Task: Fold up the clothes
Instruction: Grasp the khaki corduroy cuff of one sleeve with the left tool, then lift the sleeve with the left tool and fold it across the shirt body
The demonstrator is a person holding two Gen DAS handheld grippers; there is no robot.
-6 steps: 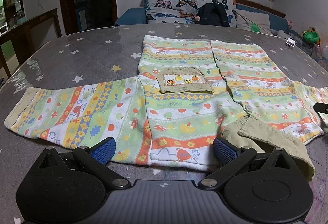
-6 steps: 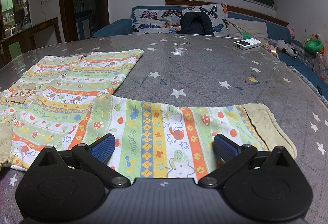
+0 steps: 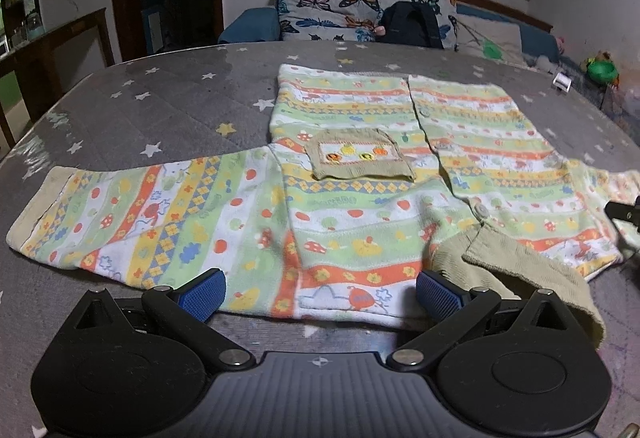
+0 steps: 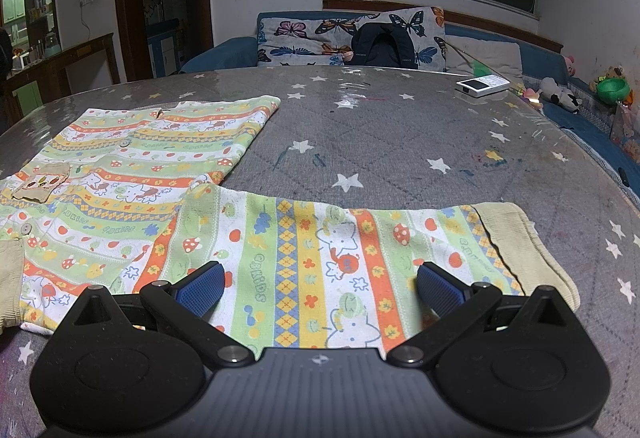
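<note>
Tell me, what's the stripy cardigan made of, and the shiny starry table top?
The cardigan looks like soft knitted yarn, probably cotton: you can see fuzzy stitches and ribbed beige cuffs. The table top seems to be quilted star cloth under a clear glossy sheet, likely plastic, since the lamp glares off it.

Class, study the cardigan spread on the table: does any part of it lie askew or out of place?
Yes. The cardigan's beige collar is flipped and rumpled at the near edge, while both sleeves lie flat.
</note>
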